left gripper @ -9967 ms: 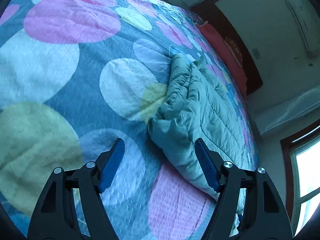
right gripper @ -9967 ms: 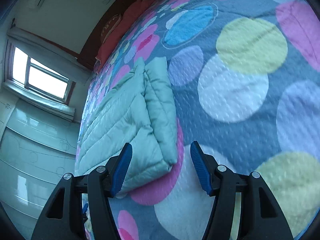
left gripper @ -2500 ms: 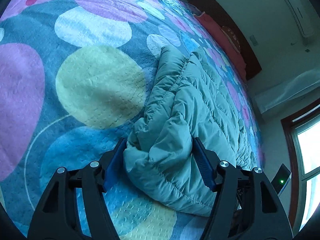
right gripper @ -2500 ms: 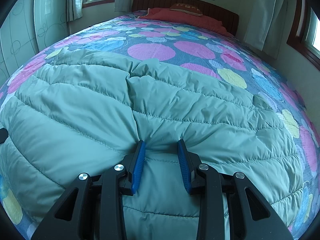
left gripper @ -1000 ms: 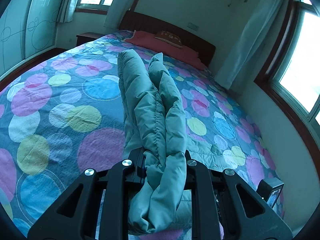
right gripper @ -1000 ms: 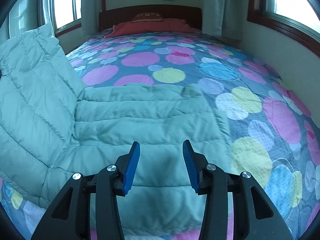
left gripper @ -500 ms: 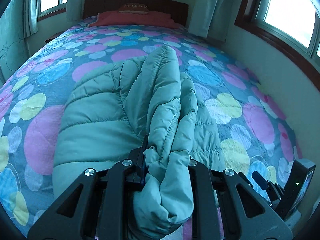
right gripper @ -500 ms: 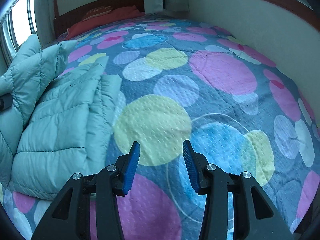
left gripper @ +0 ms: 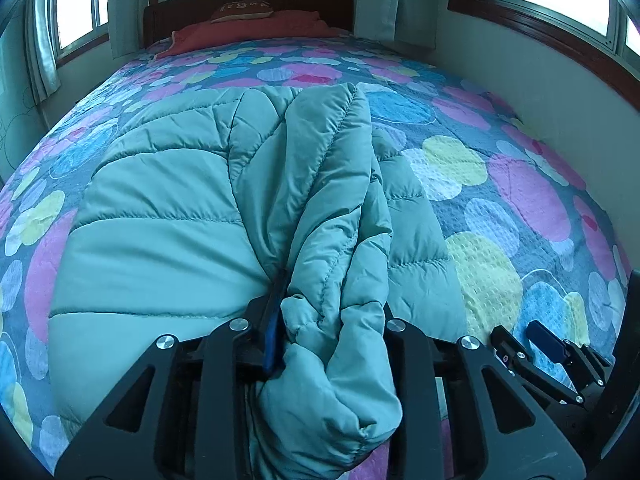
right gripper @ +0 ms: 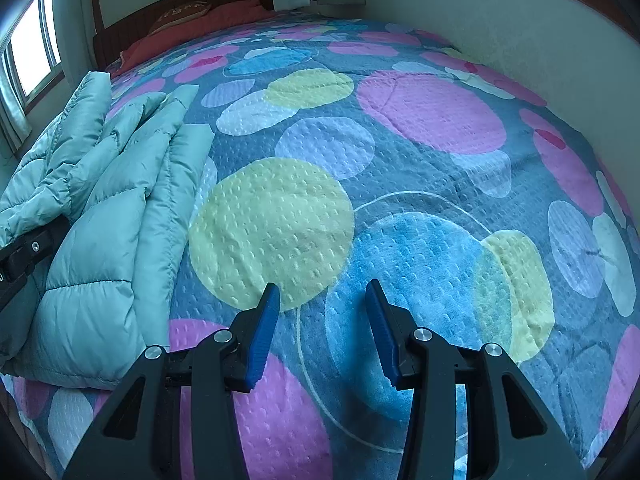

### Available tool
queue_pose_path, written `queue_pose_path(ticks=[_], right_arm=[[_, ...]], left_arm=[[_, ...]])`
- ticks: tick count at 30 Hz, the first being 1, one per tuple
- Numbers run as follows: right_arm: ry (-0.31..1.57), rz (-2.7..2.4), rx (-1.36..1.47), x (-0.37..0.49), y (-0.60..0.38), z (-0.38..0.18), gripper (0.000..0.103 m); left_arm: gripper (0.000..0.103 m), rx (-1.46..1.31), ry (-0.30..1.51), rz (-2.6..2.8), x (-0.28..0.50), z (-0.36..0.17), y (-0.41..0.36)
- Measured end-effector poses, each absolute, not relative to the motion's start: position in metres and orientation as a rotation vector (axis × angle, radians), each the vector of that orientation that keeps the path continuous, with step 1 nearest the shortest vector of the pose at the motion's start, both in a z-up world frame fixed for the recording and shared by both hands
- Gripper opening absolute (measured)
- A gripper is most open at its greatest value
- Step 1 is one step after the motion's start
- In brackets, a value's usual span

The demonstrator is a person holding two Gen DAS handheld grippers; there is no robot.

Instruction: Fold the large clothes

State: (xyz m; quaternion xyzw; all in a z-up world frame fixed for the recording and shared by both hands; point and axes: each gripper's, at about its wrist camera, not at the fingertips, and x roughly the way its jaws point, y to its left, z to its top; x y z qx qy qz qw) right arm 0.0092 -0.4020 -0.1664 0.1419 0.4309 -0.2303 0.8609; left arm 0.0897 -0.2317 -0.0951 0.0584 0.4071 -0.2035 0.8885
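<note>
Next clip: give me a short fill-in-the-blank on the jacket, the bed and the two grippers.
The puffy jacket is ____ in colour.
A bunched fold of it sits between the jaws of the ____ gripper, which are opening.
The right gripper hangs open over the ____-patterned bedspread, holding nothing.
At the headboard lies a ____ pillow.

Missing: teal; left; circle; red

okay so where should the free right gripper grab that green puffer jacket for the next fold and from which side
Probably the jacket's free edge lying flat on the bedspread, coming in low from that side. The right gripper is open and empty; the left gripper, jaws opening, has the bunched end between them.
</note>
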Motion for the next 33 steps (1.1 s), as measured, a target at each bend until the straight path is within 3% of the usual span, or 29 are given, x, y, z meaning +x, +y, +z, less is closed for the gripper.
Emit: queue_pose_path(ticks=[7, 9, 14, 24, 26, 33], right_arm=[[0.905, -0.492, 0.281, 0.008, -0.399, -0.165, 0.045], [0.905, -0.496, 0.275, 0.008, -0.399, -0.165, 0.045], [0.907, -0.506, 0.267, 0.004, -0.399, -0.163, 0.046], [0.912, -0.522, 0.288, -0.011, -0.402, -0.161, 0.046], [0.907, -0.516, 0.301, -0.013, -0.402, -0.158, 0.046], [0.868, -0.463, 0.409, -0.013, -0.399, -0.146, 0.046]], left_arm=[[0.036, 0.096, 0.855, -0.456, 0.084, -0.091, -0.234], [0.045, 0.074, 0.863, -0.475, 0.08, -0.085, -0.233], [0.057, 0.006, 0.854, -0.549, 0.062, -0.064, -0.227], [0.059, -0.24, 0.783, -0.565, 0.03, -0.034, -0.146], [0.063, -0.324, 0.74, -0.52, 0.028, -0.031, -0.119], [0.066, -0.659, 0.751, -0.312, 0.063, -0.054, -0.033]])
